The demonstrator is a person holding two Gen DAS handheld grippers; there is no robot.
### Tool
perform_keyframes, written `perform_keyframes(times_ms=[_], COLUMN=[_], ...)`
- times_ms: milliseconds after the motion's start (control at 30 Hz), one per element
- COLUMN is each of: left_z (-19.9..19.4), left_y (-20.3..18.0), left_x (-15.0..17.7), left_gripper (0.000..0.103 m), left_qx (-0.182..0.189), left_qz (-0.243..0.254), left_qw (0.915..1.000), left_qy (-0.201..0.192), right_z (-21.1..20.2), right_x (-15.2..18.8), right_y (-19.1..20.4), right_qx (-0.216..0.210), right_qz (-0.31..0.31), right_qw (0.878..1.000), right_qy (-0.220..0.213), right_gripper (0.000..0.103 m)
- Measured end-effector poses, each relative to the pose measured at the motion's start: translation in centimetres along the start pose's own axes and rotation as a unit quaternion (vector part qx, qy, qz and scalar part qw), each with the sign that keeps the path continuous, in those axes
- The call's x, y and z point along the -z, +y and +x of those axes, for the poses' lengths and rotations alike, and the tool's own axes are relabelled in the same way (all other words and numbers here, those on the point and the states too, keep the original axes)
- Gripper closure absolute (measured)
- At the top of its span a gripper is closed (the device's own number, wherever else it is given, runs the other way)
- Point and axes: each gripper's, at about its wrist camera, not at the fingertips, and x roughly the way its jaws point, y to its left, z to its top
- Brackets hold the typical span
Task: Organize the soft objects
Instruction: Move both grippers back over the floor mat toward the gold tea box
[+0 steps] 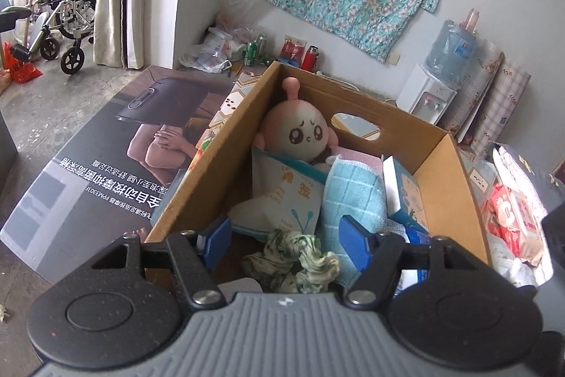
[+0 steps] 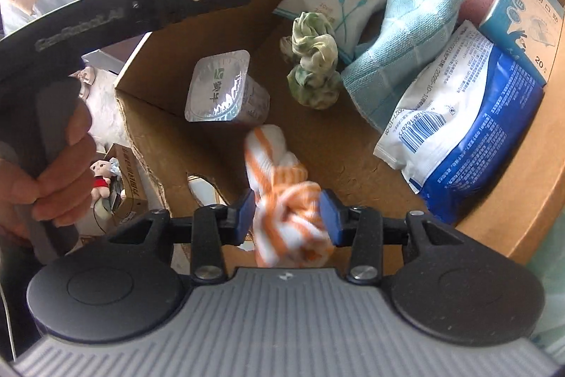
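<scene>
While my left gripper hangs open above the green scrunchie already boxed, my right gripper clasps the orange-striped sock, not yet dropped into the cardboard box.

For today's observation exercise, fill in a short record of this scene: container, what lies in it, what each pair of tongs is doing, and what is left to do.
container: open cardboard box
contents: plush doll, blue towel, green knotted cloth, sealed cup, blue-white pack
left tongs: open above the green cloth, holding nothing
right tongs: closed on orange striped sock, over the box
left to do: release the sock into the box
</scene>
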Motion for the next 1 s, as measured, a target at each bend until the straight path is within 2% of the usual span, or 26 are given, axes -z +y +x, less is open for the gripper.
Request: perform_keyframes(times_ms=[133,300,467,600,767,833,1000], left_z=[-1.0,-3.0,-5.4,-6.6,-6.7,-6.3,-4.0], left_y=[-0.4,-1.6,-4.3,-8.2,-14.9,-17.8,-25.1], left_x=[0.3,0.7,2.0,3.3,5.1,5.9,9.2], left_gripper=[0.032,0.027,0.022,0.019,0.016,0.016,0.016], left_qx=[0.008,0.021,0.055,0.096,0.154,0.174,0.221], left_qz=[0.000,0.003,0.013,0.052,0.115,0.144,0.225], left_qw=[1.0000,0.9995,0.9972,0.9923,0.9795,0.9726,0.9490], left_qy=[-0.005,-0.025,-0.049,-0.059,-0.060,-0.055,-0.017], right_z=[-2.0,-6.3,-12.1,-16.9,-22.5,-24.0,-25.0], right_x=[0.5,2.8,7.8,12.9,18.9,21.1,25.7], right_y=[-0.5,-1.8,-4.9,-7.7,-11.6,-13.7,-19.0], right_qx=[-0.007,-0.028,-0.039,0.006,0.075,0.088,0.095], right_qz=[0.012,0.037,0.090,0.127,0.168,0.190,0.243], right_qw=[0.999,0.995,0.980,0.964,0.936,0.925,0.910], right_qy=[-0.030,-0.093,-0.172,-0.232,-0.302,-0.318,-0.320], right_gripper=[0.056,0.051,0.047,0.043,0.038,0.037,0.037])
